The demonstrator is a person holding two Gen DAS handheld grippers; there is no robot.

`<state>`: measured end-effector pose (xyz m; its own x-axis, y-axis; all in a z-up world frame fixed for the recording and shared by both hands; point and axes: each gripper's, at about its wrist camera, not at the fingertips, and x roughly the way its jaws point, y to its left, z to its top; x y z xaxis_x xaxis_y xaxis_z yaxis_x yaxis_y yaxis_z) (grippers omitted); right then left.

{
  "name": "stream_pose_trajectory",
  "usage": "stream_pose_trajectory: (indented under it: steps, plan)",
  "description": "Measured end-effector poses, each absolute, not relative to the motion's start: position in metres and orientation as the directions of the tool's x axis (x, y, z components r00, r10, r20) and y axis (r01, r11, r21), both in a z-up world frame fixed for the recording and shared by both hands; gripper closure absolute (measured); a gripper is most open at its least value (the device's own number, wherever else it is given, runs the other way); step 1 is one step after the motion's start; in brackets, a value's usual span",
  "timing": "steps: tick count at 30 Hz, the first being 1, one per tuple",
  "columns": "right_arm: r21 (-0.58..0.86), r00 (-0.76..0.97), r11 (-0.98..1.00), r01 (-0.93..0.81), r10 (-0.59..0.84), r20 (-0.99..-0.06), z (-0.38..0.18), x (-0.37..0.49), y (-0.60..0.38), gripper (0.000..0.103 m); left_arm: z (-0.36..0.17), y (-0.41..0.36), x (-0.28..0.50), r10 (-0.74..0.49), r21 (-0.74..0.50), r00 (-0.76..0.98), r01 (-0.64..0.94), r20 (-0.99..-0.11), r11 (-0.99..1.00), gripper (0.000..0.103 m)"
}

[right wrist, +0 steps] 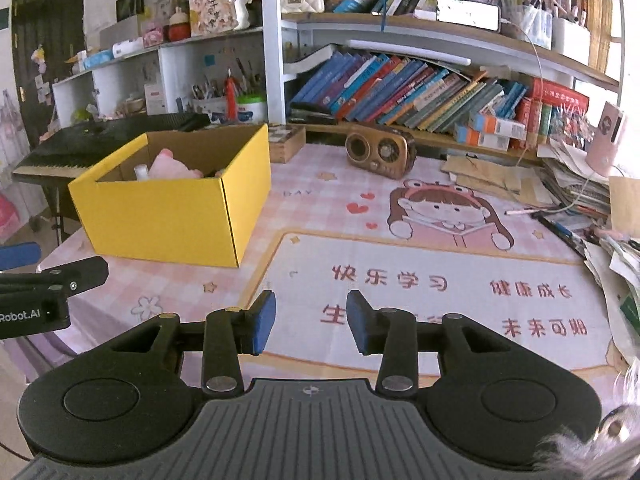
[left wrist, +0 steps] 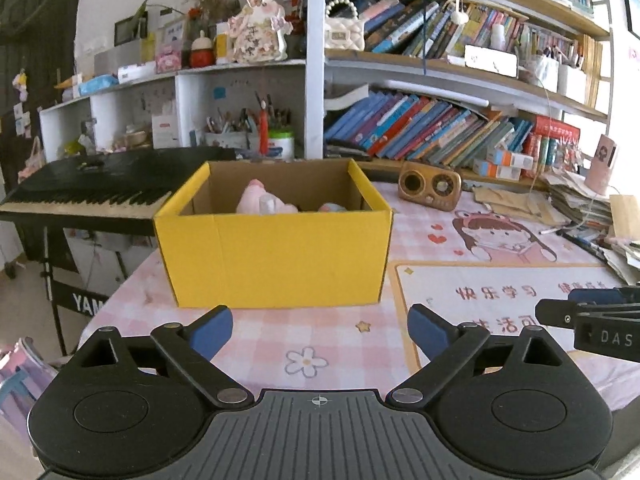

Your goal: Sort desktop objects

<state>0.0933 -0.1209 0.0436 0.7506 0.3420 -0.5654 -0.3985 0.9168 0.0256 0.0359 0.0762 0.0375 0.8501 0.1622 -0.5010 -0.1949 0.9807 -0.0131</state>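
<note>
A yellow cardboard box (left wrist: 276,256) stands on the pink desk mat (left wrist: 320,344), holding a pink plush toy (left wrist: 260,200) and other small things. My left gripper (left wrist: 320,334) hovers just in front of the box, open wide with nothing between its blue pads. In the right wrist view the same box (right wrist: 172,216) sits at the left with the plush (right wrist: 172,166) inside. My right gripper (right wrist: 311,322) hangs over the printed mat (right wrist: 440,304), its jaws apart by a narrow gap and empty. The left gripper's body (right wrist: 36,300) shows at that view's left edge.
A brown retro radio (right wrist: 380,152) stands at the desk's back. Stacks of paper and pens (right wrist: 580,200) crowd the right side. Bookshelves (right wrist: 400,88) rise behind. A black keyboard piano (left wrist: 92,188) stands left of the desk. Something furry (right wrist: 600,440) shows at the lower right corner.
</note>
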Motion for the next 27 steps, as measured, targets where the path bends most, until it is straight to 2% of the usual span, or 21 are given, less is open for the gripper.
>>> stream_pose_trajectory:
  steps: [6, 9, 12, 17, 21, 27]
  plan:
    - [0.042, 0.741, 0.926, -0.375, 0.327, -0.586, 0.038, 0.093, -0.127, 0.063, 0.034, 0.072, 0.038, 0.156, -0.015, 0.844, -0.190, -0.514, 0.982, 0.006]
    - [0.044, 0.731, 0.925, -0.377, 0.327, -0.599, 0.036, 0.092, -0.128, 0.056, 0.033, 0.069, 0.038, 0.147, -0.013, 0.842, -0.180, -0.520, 0.984, 0.006]
    - [0.049, 0.725, 0.924, -0.379, 0.330, -0.605, 0.034, 0.092, -0.129, 0.048, 0.032, 0.066, 0.039, 0.140, -0.011, 0.837, -0.171, -0.529, 0.985, 0.006]
    - [0.055, 0.721, 0.922, -0.382, 0.335, -0.606, 0.034, 0.091, -0.130, 0.025, 0.030, 0.062, 0.040, 0.143, 0.005, 0.822, -0.169, -0.551, 0.986, 0.006]
    - [0.055, 0.721, 0.922, -0.383, 0.335, -0.607, 0.034, 0.089, -0.130, 0.020, 0.031, 0.060, 0.038, 0.144, 0.012, 0.822, -0.165, -0.551, 0.986, 0.002]
    - [0.050, 0.717, 0.923, -0.381, 0.329, -0.615, 0.033, 0.088, -0.131, 0.015, 0.031, 0.059, 0.038, 0.147, 0.015, 0.821, -0.166, -0.552, 0.986, 0.001]
